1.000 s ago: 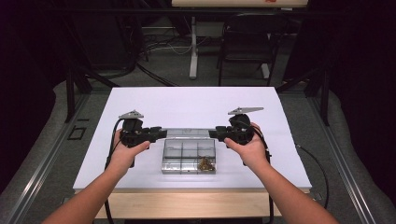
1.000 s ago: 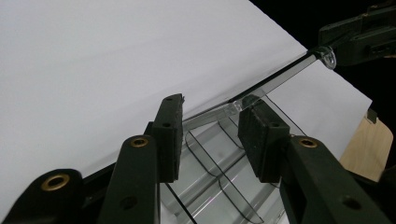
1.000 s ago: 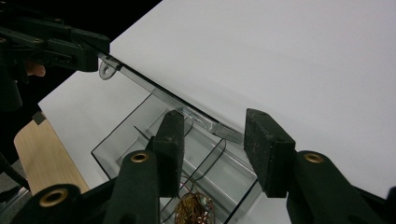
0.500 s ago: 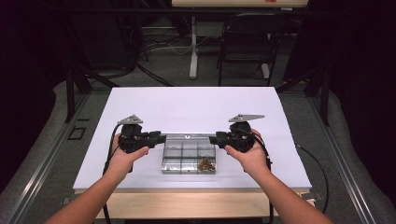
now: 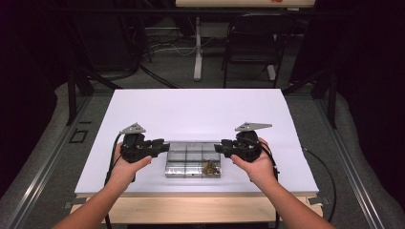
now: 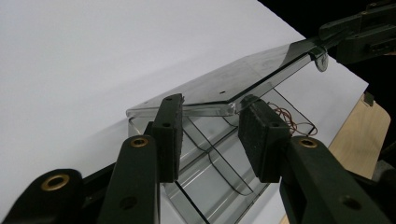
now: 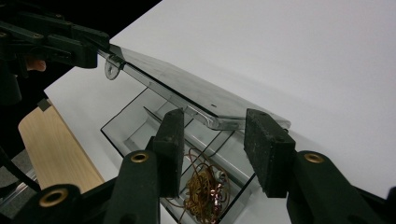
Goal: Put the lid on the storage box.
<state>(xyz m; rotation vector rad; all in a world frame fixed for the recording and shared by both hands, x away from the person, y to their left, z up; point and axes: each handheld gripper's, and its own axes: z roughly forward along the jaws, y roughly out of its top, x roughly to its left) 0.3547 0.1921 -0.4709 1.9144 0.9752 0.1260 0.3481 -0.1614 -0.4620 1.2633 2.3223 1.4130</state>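
Observation:
A clear plastic compartment box [image 5: 193,164] lies near the front of the white table [image 5: 205,109]. A tangle of copper wire [image 5: 209,167] sits in its front right compartment, wire [image 7: 203,189]. The hinged lid [image 6: 243,79] is tilted up over the box. My left gripper [image 5: 165,148] is at the box's left end, open, with the lid's corner between its pads [image 6: 168,135]. My right gripper [image 5: 218,148] is at the right end, also open around the lid's [image 7: 187,91] other corner, its pads [image 7: 268,149] apart. Each gripper view shows the other gripper [image 6: 359,32] [image 7: 51,37] at the lid's far end.
The table's far half is bare white surface. A wooden strip [image 5: 191,210] runs along its near edge. A chair [image 5: 253,43] and a stand leg [image 5: 198,52] are on the floor beyond the table. Cables trail from both grippers off the front edge.
Both hands and grippers have shifted a little toward the near edge, staying at the two ends of the box. The box has not moved.

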